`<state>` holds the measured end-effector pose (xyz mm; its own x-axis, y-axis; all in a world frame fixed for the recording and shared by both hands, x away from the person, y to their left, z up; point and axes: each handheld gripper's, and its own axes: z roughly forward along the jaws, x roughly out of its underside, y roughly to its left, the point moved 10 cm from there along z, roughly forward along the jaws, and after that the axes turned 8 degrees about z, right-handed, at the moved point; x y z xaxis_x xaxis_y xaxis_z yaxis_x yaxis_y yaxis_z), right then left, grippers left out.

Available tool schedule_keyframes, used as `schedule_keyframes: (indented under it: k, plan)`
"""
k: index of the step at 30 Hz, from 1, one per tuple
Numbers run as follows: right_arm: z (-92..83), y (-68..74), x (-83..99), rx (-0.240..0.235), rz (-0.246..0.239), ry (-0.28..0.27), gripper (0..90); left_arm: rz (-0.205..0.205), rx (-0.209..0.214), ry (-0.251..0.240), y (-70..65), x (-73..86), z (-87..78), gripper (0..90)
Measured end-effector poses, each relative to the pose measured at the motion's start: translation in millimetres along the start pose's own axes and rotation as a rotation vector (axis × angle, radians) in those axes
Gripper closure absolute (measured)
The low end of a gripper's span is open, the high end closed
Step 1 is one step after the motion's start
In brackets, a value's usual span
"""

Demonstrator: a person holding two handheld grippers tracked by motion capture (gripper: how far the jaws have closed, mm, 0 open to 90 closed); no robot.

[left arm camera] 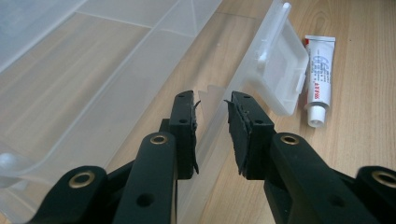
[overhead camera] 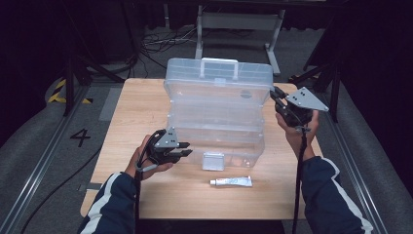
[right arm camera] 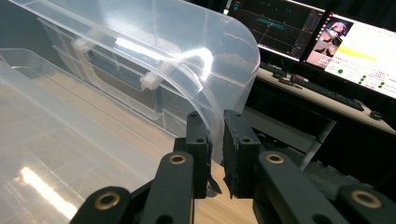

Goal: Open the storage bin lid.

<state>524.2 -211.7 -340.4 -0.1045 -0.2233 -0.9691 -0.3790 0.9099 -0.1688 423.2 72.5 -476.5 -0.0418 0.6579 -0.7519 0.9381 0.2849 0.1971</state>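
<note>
Clear box open on the tabletop, tongs at two of its edges

The box (overhead camera: 216,114) stands mid-tabletop (overhead camera: 131,117), its lid (overhead camera: 219,78) raised upright at the far side with the white handle on top, its base (overhead camera: 219,141) toward the person. The right tongs (overhead camera: 276,95) are closed on the lid's right edge; in the right gripper view the thin clear rim (right arm camera: 215,126) runs between the two pads. The left tongs (overhead camera: 185,149) sit at the base's left front corner; in the left gripper view the base wall (left arm camera: 210,100) passes between the jaws, which stand a little apart without clearly pressing it. A latch (overhead camera: 213,161) hangs at the base's front, and just before it lies a small white tube (overhead camera: 231,182).
</note>
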Motion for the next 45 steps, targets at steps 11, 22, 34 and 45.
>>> schedule_keyframes:
  k: [11, 22, 34, 45]
  plan:
    - [16.8, -9.4, -7.8, 0.019, -0.006, 0.019, 84.0, -0.009, 0.007, -0.007, 0.3, 0.1, 0.1, 72.2]
    - [38.0, -20.1, -15.6, 0.01, 0.042, 0.047, 84.4, -0.013, 0.013, -0.012, 0.8, -0.1, 0.3, 72.3]
    - [63.5, -32.3, -19.7, -0.002, 0.092, 0.094, 84.5, -0.01, 0.01, -0.001, 0.7, -0.1, 0.2, 71.9]
    - [77.3, -38.9, -20.0, -0.027, 0.109, 0.136, 84.0, -0.008, 0.019, -0.004, 0.2, 0.0, 0.2, 72.4]
